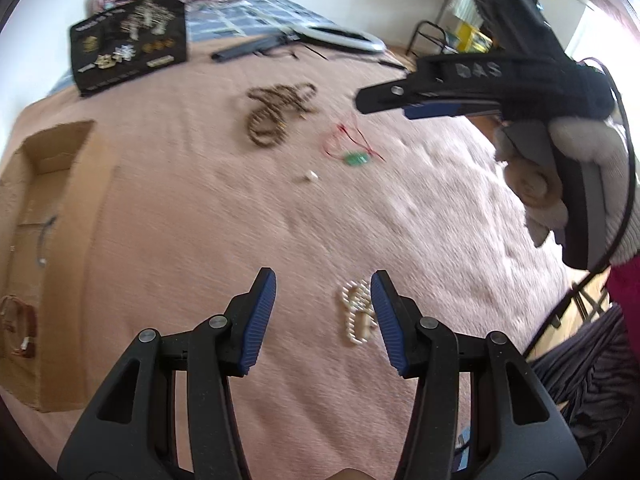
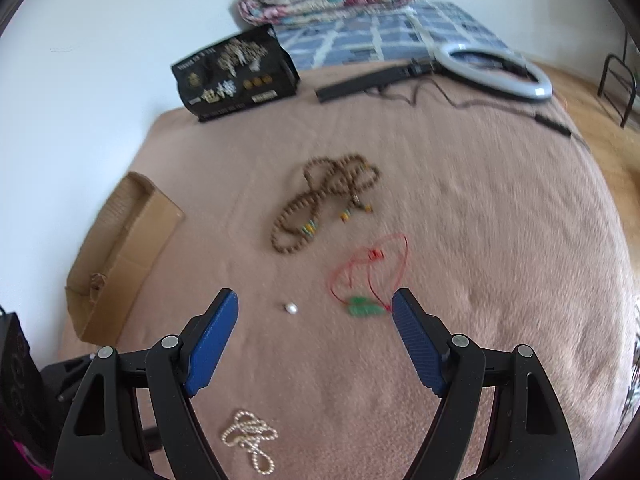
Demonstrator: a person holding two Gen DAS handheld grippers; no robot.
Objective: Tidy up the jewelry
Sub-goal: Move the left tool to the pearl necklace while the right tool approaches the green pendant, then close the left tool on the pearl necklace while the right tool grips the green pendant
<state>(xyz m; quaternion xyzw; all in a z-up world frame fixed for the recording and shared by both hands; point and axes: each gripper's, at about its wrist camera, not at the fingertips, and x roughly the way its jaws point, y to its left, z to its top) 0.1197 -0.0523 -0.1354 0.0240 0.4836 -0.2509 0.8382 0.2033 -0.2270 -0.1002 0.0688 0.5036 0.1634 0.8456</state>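
Both the left gripper (image 1: 324, 292) and right gripper (image 2: 314, 312) gape empty; the brown bead necklace (image 2: 324, 204) lies lengthwise toward them.

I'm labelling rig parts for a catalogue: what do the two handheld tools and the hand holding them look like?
Both tools, left tool and right tool, have black plastic bodies, silver pivot rivets and blue ribbed pads. The right one bears pale lettering and a thin black cable. The hand wears a white knit glove.

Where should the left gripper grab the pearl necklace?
Take the pearl necklace at its bunched middle, coming straight down. It lies in a loose heap on the blanket, beside the left gripper's right finger, so shift right first.
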